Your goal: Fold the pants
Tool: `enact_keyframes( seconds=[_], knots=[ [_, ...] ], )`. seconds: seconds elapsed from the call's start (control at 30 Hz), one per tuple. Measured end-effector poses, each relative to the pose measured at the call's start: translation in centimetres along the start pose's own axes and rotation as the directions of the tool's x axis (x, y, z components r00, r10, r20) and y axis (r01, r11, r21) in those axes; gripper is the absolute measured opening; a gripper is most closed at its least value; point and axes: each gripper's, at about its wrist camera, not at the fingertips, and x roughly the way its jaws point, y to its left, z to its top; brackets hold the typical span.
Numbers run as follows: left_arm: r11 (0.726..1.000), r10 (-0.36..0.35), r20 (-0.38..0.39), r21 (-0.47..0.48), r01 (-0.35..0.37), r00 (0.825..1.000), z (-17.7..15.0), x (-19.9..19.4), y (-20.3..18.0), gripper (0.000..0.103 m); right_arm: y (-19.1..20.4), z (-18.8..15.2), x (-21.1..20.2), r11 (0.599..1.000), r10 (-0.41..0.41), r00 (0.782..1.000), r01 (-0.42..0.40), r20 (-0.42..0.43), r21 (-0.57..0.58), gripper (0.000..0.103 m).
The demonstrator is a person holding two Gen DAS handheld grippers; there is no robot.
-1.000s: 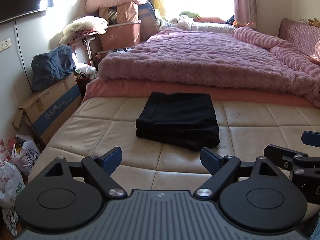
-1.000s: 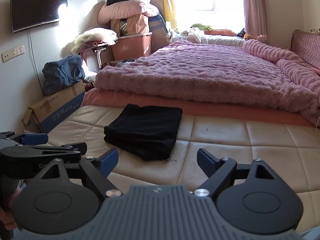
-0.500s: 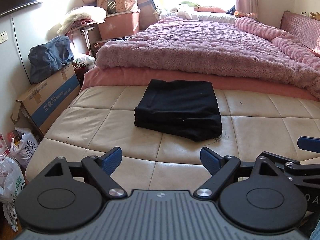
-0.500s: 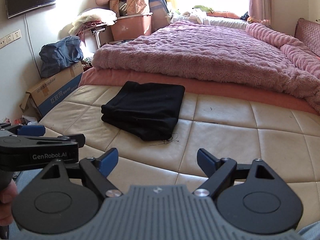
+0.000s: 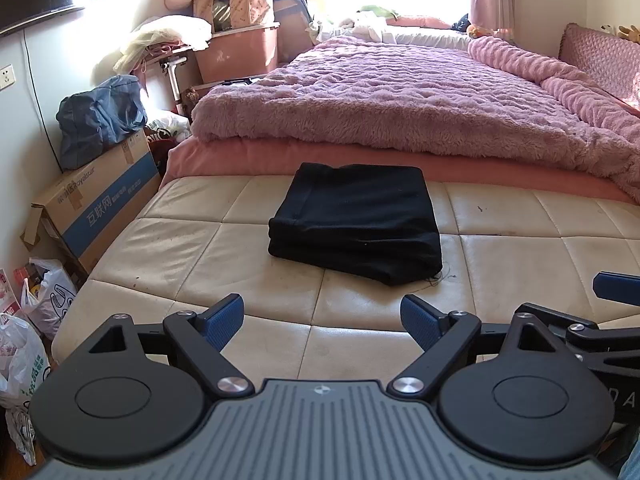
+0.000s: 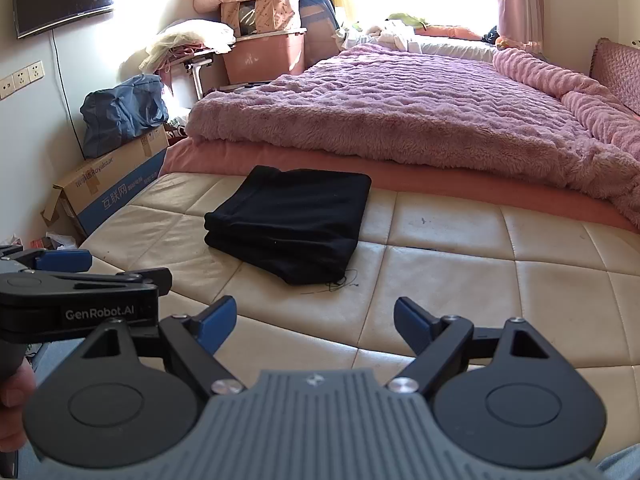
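Observation:
Black pants (image 5: 356, 222) lie folded into a neat rectangular stack on the cream padded bench (image 5: 200, 256); they also show in the right wrist view (image 6: 290, 222). My left gripper (image 5: 322, 318) is open and empty, held back from the near edge of the stack. My right gripper (image 6: 314, 320) is open and empty, to the right of the left one and short of the pants. The right gripper's side shows at the edge of the left wrist view (image 5: 600, 320). The left gripper shows in the right wrist view (image 6: 80, 280).
A bed with a fluffy pink blanket (image 5: 400, 100) lies behind the bench. A cardboard box (image 5: 96, 208) with a blue bag (image 5: 100, 120) stands at the left. Plastic bags (image 5: 24, 340) sit on the floor. Storage bins and bedding (image 5: 232, 20) are stacked at the back.
Both grippers have tilted down and drawn slightly nearer over the bench, so the pants sit a bit higher in view. The pants have not moved. Both grippers stay open.

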Motion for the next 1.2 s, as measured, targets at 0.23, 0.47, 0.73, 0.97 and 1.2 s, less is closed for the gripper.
enact_keyframes(
  seconds=[0.23,0.47,0.73,0.97,1.2],
  knots=[
    [1.0,-0.001,-0.003,0.0,0.001,1.0,0.04,-0.05,-0.01,0.103,-0.01,-0.01,-0.29,1.0,-0.001,1.0,0.001,-0.001,0.0,0.082],
    [1.0,0.0,-0.006,-0.003,0.0,1.0,0.08,-0.08,-0.04,0.103,0.09,-0.01,-0.37,1.0,-0.005,1.0,0.005,0.001,0.0,0.082],
    [1.0,-0.005,-0.007,-0.007,0.005,1.0,0.04,-0.1,-0.11,0.103,0.17,-0.05,-0.38,1.0,-0.005,1.0,0.005,0.001,0.0,0.082],
    [1.0,-0.006,-0.009,-0.01,0.006,1.0,-0.05,0.03,-0.22,0.103,0.28,-0.09,-0.44,1.0,-0.005,1.0,0.005,0.0,-0.001,0.082],
    [1.0,-0.008,-0.009,-0.012,0.007,1.0,-0.15,0.07,-0.33,0.103,0.31,-0.1,-0.45,1.0,-0.008,1.0,0.008,0.0,0.0,0.082]
  ],
)
